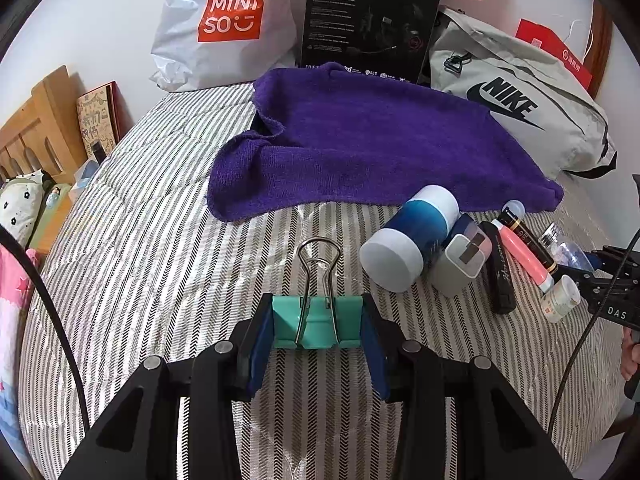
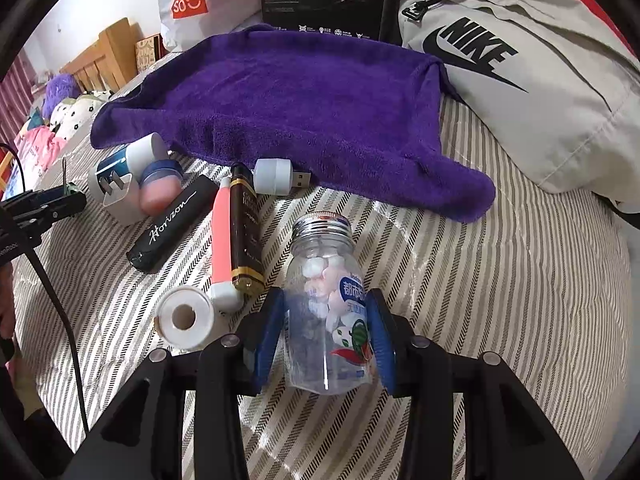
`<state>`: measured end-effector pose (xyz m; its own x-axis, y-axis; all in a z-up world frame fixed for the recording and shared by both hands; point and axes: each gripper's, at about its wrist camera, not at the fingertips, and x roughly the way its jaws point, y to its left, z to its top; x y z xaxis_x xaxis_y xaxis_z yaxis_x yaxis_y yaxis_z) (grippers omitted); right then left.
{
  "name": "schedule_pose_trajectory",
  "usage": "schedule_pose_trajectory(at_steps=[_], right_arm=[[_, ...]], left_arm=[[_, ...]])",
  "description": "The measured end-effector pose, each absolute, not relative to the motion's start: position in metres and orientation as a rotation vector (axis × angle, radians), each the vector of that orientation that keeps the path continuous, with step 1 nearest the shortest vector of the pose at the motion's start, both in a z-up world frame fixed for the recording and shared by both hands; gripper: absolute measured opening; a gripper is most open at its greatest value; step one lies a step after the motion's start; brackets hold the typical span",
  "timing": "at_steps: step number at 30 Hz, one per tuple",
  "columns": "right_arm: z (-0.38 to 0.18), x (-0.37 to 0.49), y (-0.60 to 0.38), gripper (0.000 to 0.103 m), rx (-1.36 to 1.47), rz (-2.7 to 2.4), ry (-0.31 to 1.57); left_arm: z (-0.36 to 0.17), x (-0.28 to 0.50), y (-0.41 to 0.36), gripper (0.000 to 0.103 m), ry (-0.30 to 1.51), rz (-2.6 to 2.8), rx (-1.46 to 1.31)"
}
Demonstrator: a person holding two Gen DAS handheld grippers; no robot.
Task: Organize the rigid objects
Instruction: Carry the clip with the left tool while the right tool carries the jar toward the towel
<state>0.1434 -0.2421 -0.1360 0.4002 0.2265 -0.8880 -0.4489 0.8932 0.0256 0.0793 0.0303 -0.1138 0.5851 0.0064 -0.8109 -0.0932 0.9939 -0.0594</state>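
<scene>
While clamping a clear plastic jar, blue-padded right tool tilts.

Even, soft indoor light, sharp focus, faint shadows, strong fisheye bending and dark corner vignetting.

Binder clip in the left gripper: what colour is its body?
Teal green binder clip, clearest in the left wrist view.

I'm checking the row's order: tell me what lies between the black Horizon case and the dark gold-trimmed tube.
In the right wrist view, one pink tube with a white cap lies between the Horizon case and the dark tube.
</scene>
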Motion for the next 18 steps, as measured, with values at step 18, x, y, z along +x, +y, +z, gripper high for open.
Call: schedule_pose_trajectory(at_steps=[18], right_arm=[[-0.097, 0.142, -0.259, 0.041, -0.119, 0.476, 1.035]], left_arm=[[-0.084, 0.082, 0.038, 0.039, 0.901, 0.031, -0.121]])
